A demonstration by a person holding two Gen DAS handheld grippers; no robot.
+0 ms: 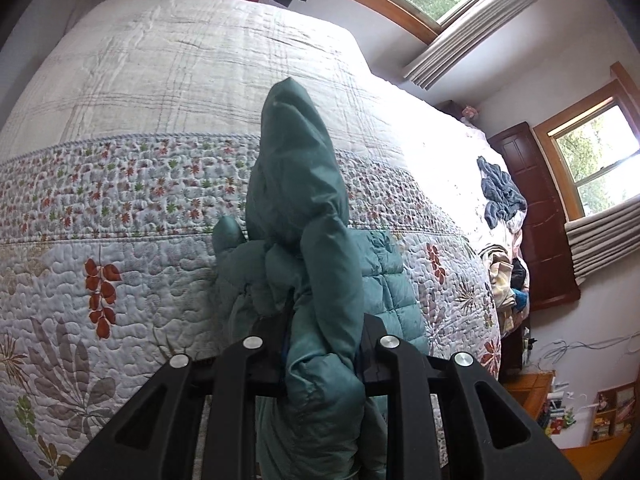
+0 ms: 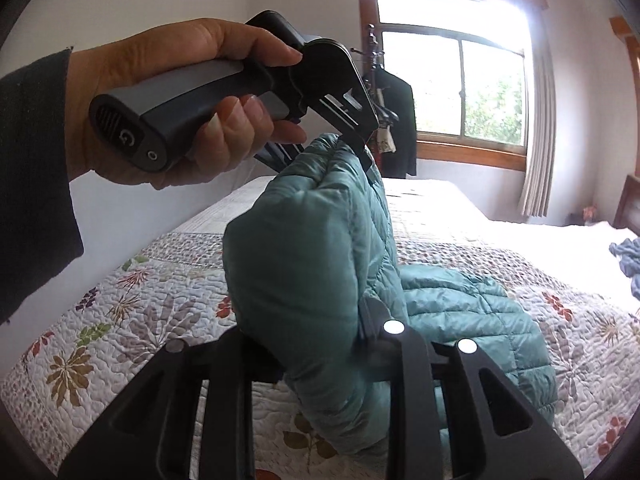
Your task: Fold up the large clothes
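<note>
A teal quilted puffer jacket is lifted over the bed. In the left wrist view my left gripper is shut on a bunched fold of it, and the fabric rises past the fingers. In the right wrist view my right gripper is shut on another puffy part of the jacket. The rest drapes down onto the quilt to the right. A hand holds the left gripper higher up, clamped on the jacket's top edge.
The bed's floral quilt fills most of both views. A crumpled blue cloth and a pile of clothes lie toward the headboard end. A coat rack with dark garments stands by the window.
</note>
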